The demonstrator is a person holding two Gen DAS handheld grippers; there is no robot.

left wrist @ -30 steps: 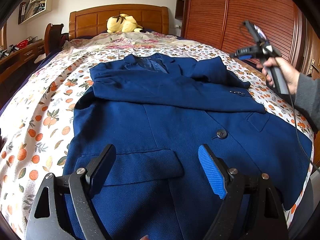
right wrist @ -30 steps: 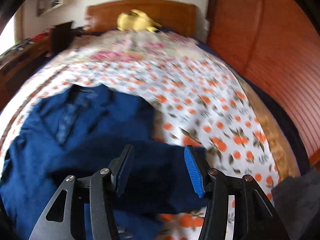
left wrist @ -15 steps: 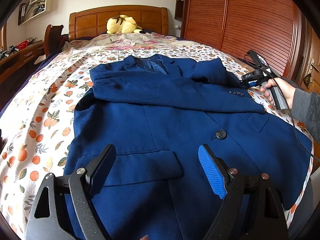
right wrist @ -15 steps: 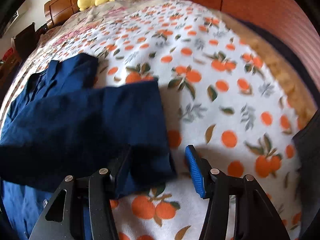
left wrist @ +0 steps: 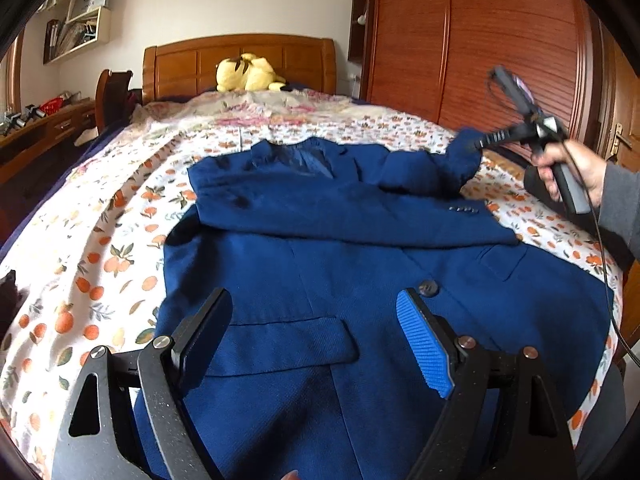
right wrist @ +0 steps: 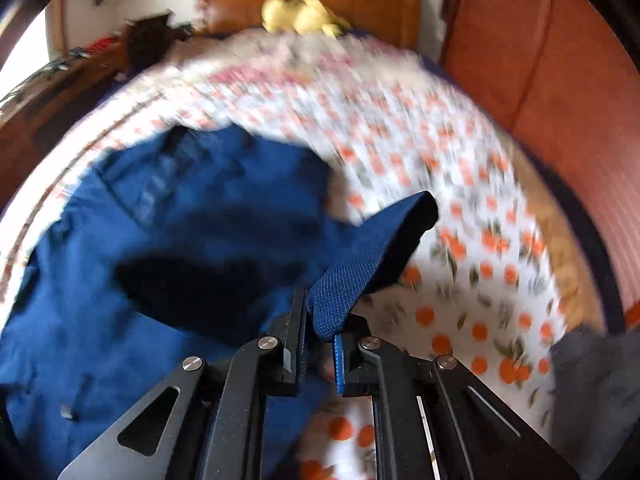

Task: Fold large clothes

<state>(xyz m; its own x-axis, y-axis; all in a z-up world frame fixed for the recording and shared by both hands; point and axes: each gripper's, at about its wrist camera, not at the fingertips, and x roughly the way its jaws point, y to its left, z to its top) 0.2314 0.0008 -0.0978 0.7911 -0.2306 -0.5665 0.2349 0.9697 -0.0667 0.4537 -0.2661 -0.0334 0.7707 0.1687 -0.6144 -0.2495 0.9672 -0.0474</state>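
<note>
A dark blue suit jacket (left wrist: 360,264) lies front up on the bed, one sleeve folded across its chest. My left gripper (left wrist: 316,340) is open and empty, hovering over the jacket's lower front by a flap pocket. My right gripper (right wrist: 316,336) is shut on the end of the other sleeve (right wrist: 372,256) and holds it lifted off the bedspread. In the left wrist view the right gripper (left wrist: 480,145) holds that sleeve end (left wrist: 460,156) up at the jacket's far right.
The bed has a white bedspread (left wrist: 100,264) with orange fruit print. A yellow plush toy (left wrist: 248,77) sits by the wooden headboard (left wrist: 240,62). A wooden wardrobe (left wrist: 480,40) stands to the right, a desk (left wrist: 40,128) and chair to the left.
My right gripper dropped to the sleeve end, closed on it and lifted it off the bedspread. My left gripper has stayed put and open.
</note>
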